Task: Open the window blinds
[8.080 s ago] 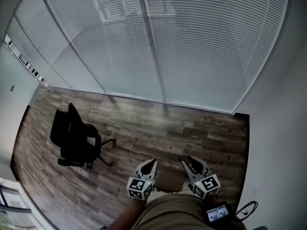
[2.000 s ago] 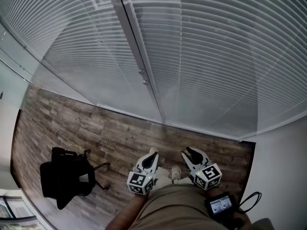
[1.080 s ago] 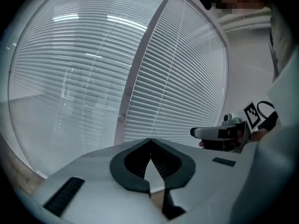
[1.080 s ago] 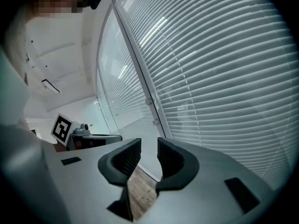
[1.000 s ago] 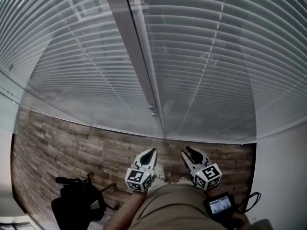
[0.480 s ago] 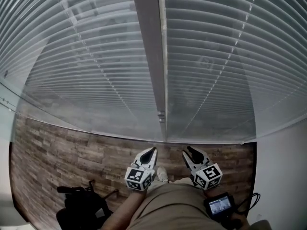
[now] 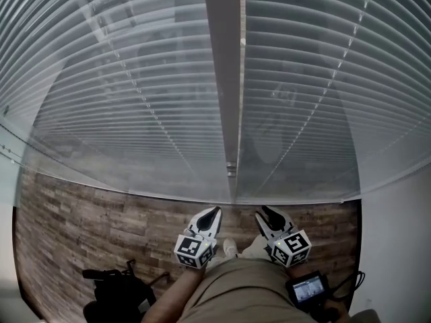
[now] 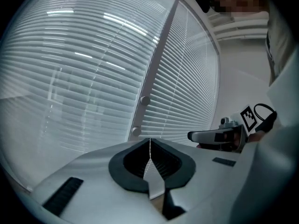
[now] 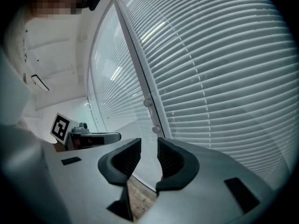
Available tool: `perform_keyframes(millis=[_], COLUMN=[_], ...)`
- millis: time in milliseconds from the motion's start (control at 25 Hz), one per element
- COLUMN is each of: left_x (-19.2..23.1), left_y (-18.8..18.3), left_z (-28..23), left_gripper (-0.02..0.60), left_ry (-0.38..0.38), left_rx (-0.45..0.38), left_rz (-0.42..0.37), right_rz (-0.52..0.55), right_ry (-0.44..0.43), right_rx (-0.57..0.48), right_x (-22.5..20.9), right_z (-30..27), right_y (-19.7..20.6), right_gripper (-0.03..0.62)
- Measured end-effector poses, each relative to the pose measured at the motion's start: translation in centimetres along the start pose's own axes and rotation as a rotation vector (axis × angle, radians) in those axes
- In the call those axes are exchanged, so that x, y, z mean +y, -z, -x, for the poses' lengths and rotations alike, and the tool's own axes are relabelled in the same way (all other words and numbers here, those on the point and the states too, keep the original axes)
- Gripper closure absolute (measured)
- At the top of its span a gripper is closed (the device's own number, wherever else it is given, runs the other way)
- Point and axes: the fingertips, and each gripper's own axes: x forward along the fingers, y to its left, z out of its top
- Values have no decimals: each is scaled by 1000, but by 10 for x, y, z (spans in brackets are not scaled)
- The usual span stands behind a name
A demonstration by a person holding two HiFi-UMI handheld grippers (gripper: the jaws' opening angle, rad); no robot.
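From the head view I count two window blinds, a left blind [image 7: 121, 93] and a right blind [image 7: 310, 86]. Both hang down to the wooden floor [image 7: 81, 214], with one grey post [image 7: 225, 66] between them. My two grippers are low in the picture, side by side and apart, both pointing at the foot of the post. The left gripper [image 7: 213, 212] has its jaws pressed together and the right gripper [image 7: 264, 212] has a small gap. One black chair [image 7: 114, 293] stands at the floor's near left corner, well clear of the blinds. A small screen [image 7: 306, 289] hangs at my right hip.

In the left gripper view the jaws meet in a thin line with nothing between them. The post carries two round knobs, an upper knob [image 8: 145, 100] and a lower knob [image 8: 136, 131], straight ahead. The right gripper shows at the right edge.

In the right gripper view the jaws stand spread a little and are empty. The same two knobs and the right blind lie beyond them, and nothing blocks the way.
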Motion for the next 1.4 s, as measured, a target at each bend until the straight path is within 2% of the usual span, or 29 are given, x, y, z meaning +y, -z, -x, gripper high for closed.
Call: perform_keyframes(millis=[240, 440, 680, 1120, 1400], left_x=[6, 0, 9, 38, 45], left_y=[-8, 11, 6, -4, 2], left_z=[-30, -52, -102, -134, -147], left_gripper=[560, 484, 413, 404, 405], left_ry=[-51, -83, -173, -331, -366], left_rx=[-9, 26, 42, 107, 119], left_rz=[2, 6, -24, -72, -75], right_rz=[7, 3, 13, 16, 22], right_ry=[-4, -13, -26, -67, -85], right_rx=[5, 10, 12, 7, 3], right_x=[-31, -56, -101, -124, -134], right_z=[-4, 10, 19, 22, 17], right_y=[-16, -8, -29, -55, -59], right_gripper=[496, 496, 496, 496, 496])
